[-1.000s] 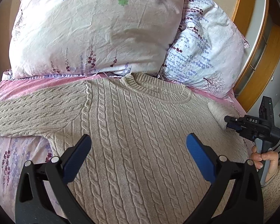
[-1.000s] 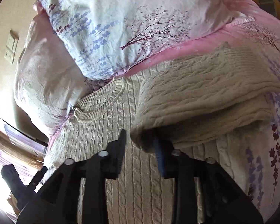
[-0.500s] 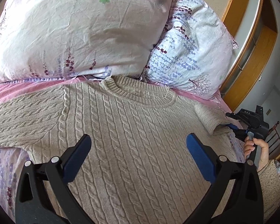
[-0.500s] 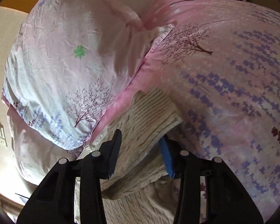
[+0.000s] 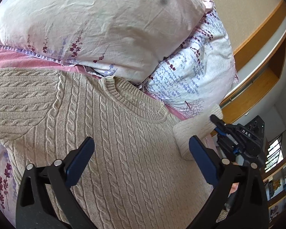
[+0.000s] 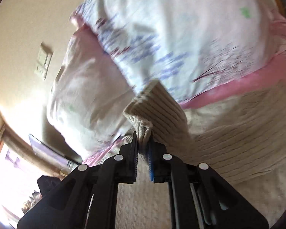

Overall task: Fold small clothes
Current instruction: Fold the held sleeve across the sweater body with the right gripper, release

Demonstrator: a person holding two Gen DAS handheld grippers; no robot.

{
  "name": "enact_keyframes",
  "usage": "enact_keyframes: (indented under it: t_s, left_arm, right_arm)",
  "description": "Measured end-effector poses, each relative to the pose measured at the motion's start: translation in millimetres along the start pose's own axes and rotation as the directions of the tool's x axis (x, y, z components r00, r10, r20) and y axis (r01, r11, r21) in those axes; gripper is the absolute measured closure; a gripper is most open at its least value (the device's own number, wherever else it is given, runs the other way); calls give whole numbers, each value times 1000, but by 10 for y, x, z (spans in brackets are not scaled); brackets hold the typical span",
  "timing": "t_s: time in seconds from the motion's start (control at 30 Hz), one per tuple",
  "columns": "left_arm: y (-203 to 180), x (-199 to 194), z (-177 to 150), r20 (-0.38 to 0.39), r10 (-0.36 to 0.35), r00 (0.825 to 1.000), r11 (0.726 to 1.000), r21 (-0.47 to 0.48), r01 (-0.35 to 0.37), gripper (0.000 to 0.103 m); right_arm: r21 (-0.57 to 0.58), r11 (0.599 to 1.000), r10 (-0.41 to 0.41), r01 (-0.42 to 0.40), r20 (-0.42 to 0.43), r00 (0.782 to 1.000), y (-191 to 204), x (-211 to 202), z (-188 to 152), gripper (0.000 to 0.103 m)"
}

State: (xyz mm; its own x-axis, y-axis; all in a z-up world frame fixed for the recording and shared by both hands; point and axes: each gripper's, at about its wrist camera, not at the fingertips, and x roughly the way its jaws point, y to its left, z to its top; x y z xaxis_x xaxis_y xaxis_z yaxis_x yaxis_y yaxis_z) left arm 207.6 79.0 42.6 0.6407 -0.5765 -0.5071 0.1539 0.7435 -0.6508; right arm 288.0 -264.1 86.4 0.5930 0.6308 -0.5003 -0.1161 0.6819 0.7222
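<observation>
The beige cable-knit sweater [image 5: 112, 143] lies flat on the bed below the floral pillows [image 5: 97, 24]. The right tool [image 6: 143, 143] is clamped on its ribbed cuff [image 6: 154, 110]; the left tool [image 5: 141, 160] hangs apart above the sweater's body.

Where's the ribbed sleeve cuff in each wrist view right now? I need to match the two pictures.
Left wrist view: the sleeve cuff is right of centre, lifted above the sweater body, its far end at the right gripper.
Right wrist view: the cuff is at centre, just above the gripper's closed fingers, pinched between them.
Shared landmark: the blue-flowered pillow, behind the cuff in both.
</observation>
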Motion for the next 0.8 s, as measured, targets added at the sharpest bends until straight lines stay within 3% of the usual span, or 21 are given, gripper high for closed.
enact_keyframes:
  t_s: [0.07, 0.17, 0.23, 0.3, 0.47, 0.63, 0.7, 0.8]
  left_arm:
    - [53, -16, 4, 2, -8, 1000, 999, -40, 8, 5]
    - [121, 37, -6, -18, 6, 1000, 997, -80, -7, 5]
    - [148, 105, -29, -40, 11, 999, 995, -97, -15, 5]
    - [141, 195, -46, -68, 9, 998, 994, -104, -16, 9]
    - [55, 515, -91, -165, -38, 986, 990, -144, 14, 25]
    - [-49, 771, -176, -231, -27, 972, 989, -151, -8, 34]
    - [-61, 837, -196, -245, -14, 969, 988, -154, -25, 37]
    - [-70, 893, -195, -241, 3, 970, 986, -160, -43, 41]
  right_arm:
    - [-37, 999, 19, -23, -105, 994, 200, 393, -168, 92]
    - [-87, 996, -52, 26, -317, 947, 317, 930, -441, 71]
    - [-44, 998, -50, 37, -358, 932, 258, 957, -523, 62]
    - [-2, 999, -39, 41, -315, 948, 157, 734, -486, 48]
    - [168, 982, -72, 86, -86, 994, -356, -192, -271, 48]
    - [454, 880, -198, 143, 74, 977, -1228, -1044, -298, 54]
    - [521, 842, -216, 140, 88, 972, -1473, -1114, -339, 59]
    - [553, 822, -227, 134, 102, 968, -1634, -1121, -347, 62]
